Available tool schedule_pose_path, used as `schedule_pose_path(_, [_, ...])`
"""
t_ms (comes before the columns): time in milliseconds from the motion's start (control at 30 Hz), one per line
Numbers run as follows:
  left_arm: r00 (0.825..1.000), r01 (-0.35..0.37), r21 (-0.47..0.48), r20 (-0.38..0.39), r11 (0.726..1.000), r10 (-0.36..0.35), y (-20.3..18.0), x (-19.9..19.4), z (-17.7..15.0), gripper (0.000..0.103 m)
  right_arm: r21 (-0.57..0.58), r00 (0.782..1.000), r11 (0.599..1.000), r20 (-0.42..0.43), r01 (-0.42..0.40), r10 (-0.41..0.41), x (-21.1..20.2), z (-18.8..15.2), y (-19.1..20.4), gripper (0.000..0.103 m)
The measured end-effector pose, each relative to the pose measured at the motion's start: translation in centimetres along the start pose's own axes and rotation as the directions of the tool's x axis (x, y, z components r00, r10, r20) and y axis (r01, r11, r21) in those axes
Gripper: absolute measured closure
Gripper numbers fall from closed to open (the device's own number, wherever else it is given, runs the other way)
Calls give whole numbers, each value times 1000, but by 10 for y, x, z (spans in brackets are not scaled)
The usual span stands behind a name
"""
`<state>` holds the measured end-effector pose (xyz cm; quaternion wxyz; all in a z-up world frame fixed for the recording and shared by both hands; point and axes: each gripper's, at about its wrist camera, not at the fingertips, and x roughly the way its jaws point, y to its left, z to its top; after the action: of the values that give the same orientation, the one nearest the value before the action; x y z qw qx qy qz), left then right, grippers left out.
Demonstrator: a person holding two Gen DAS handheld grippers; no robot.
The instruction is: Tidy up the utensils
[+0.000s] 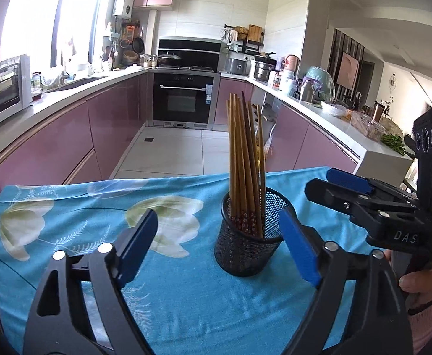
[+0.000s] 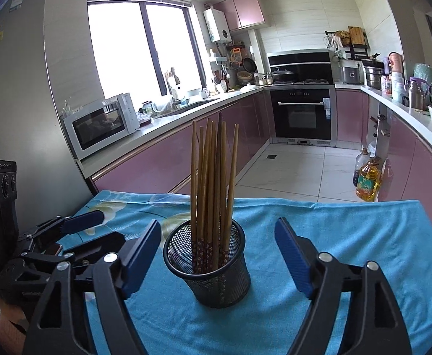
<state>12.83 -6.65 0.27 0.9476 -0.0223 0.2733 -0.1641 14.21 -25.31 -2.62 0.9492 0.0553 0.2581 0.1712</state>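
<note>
Wooden chopsticks (image 2: 213,177) upright in black mesh cup (image 2: 216,278) on blue floral cloth (image 2: 349,236), left gripper (image 1: 218,248) and right gripper (image 2: 216,254) both spread wide, pinching nothing

Wooden chopsticks (image 2: 213,177) stand upright in a black mesh holder (image 2: 208,269) on a blue floral tablecloth (image 2: 349,236), between the wide-open blue pads (image 2: 289,254) of the right hand-held gripper (image 2: 217,256); the left hand-held gripper (image 2: 77,230) is nearby.

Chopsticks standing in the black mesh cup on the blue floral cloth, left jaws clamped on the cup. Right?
Not quite: the left gripper is open, its jaws clear of the black mesh cup, as the left wrist view shows. The chopsticks do stand in it, on the blue floral cloth.
</note>
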Motion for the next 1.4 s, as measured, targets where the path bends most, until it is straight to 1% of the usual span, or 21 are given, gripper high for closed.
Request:
schedule_pose_path(33, [1000,-13,-10,13,1000,13,3,-5,-2,5,-1,1000,1000,17,17,-17,-4,-3,0,13])
schedule_pose_path(100, [999,-32,-18,30,999,32,8,-13,-6,5,-12,998,999,46,46,-45,-10,-7,1,11])
schedule_pose_path(167, [997,-65,-32,45,997,67,14,-20,-11,5,-26,995,997,73,73,-70,-16,-14,3,6])
schedule_pose_path(267, [992,-102,-46,72,994,105,22,-33,-16,5,-49,989,993,104,106,-100,-20,-23,9,6])
schedule_pose_path(367, [984,-139,-56,108,989,145,28,-45,-24,5,-69,987,991,118,116,-107,-22,-32,15,6])
schedule_pose_path(433, [976,-164,-56,134,985,170,31,-53,-28,5,-78,986,990,125,119,-109,-23,-38,20,6])
schedule_pose_path(600, [956,-214,-44,198,976,218,31,-69,-38,5,-85,979,989,176,124,-108,-32,-47,30,6])
schedule_pose_path(933, [930,-235,-24,284,972,231,21,-89,-50,5,-91,960,984,251,155,-128,-51,-58,42,6])
schedule_pose_path(1100, [920,-231,-26,321,973,227,18,-95,-55,5,-79,952,982,268,171,-144,-53,-61,39,6])
schedule_pose_path(1400, [902,-244,-31,359,969,239,15,-96,-62,5,-89,942,976,293,197,-164,-54,-66,43,6])
